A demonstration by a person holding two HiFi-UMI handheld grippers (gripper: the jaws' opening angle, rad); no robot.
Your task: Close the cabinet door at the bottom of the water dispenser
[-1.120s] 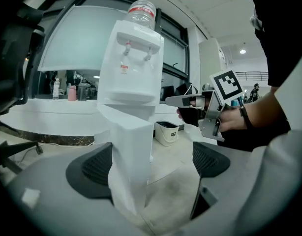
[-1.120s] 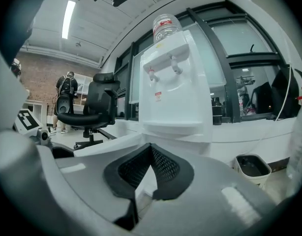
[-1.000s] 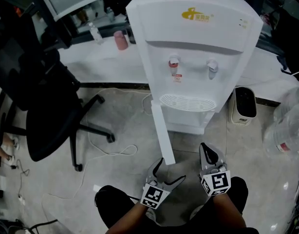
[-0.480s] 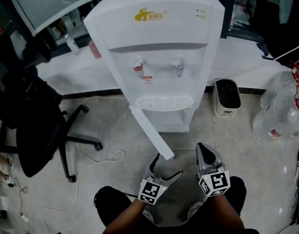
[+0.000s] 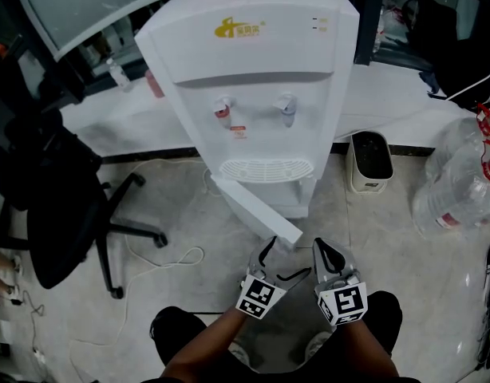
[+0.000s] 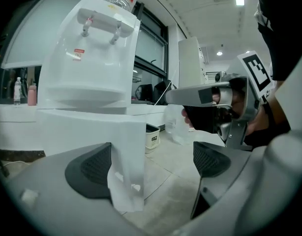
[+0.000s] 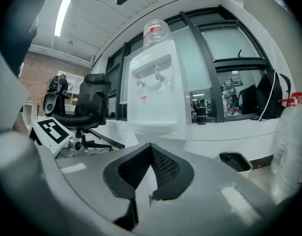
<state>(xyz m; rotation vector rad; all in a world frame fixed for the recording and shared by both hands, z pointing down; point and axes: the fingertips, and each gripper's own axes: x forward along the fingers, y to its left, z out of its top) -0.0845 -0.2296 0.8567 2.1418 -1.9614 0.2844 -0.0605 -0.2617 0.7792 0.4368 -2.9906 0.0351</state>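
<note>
Door (image 5: 257, 214): ajar at the foot of the dispenser (image 5: 253, 78), free edge swung toward you | your left tool (image 5: 285, 260): released, jaws wide, door edge between them beside one pad | your right tool (image 5: 323, 250): clenched on nothing, just beside the door.

Your head camera looks steeply down from above onto the front of the water dispenser (image 5: 253, 94). The floor (image 5: 389, 238), the left gripper (image 5: 286, 263) and the right gripper (image 5: 323, 250) lie at the lower edge of its frame. The left gripper camera sits low, very near the cabinet door (image 6: 92, 132), and catches the right gripper alongside. The right gripper camera sits low and looks up the dispenser's front. All three views share the dispenser.
</note>
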